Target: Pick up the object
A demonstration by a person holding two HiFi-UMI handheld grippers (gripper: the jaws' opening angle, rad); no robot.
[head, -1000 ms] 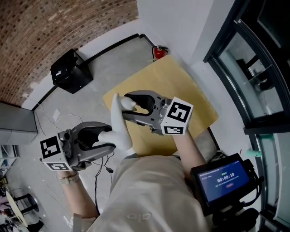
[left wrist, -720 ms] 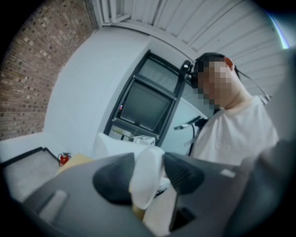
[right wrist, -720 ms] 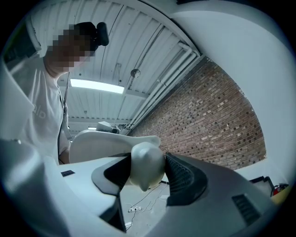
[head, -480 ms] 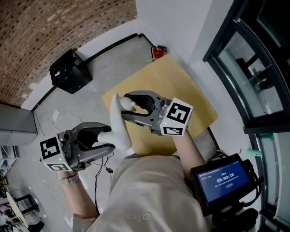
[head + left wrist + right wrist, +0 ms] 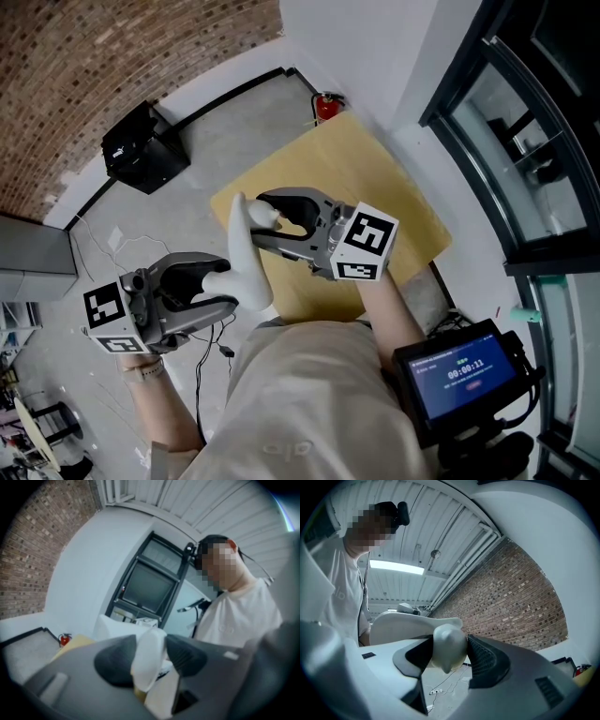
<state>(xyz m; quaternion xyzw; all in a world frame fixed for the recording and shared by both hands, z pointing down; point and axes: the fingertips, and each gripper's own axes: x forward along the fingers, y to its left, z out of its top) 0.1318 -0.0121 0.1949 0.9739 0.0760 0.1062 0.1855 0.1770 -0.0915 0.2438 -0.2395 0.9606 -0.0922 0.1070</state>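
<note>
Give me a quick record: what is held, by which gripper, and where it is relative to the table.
object: white object, curved, with rounded ends
left gripper: fingers shut on one end of the white object
right gripper: fingers shut on the other end
position: held in the air in front of the person's chest, not resting on the wooden table
task state: object picked up, carried by both grippers
surroundings: black box on the floor; red fire extinguisher by the wall
</note>
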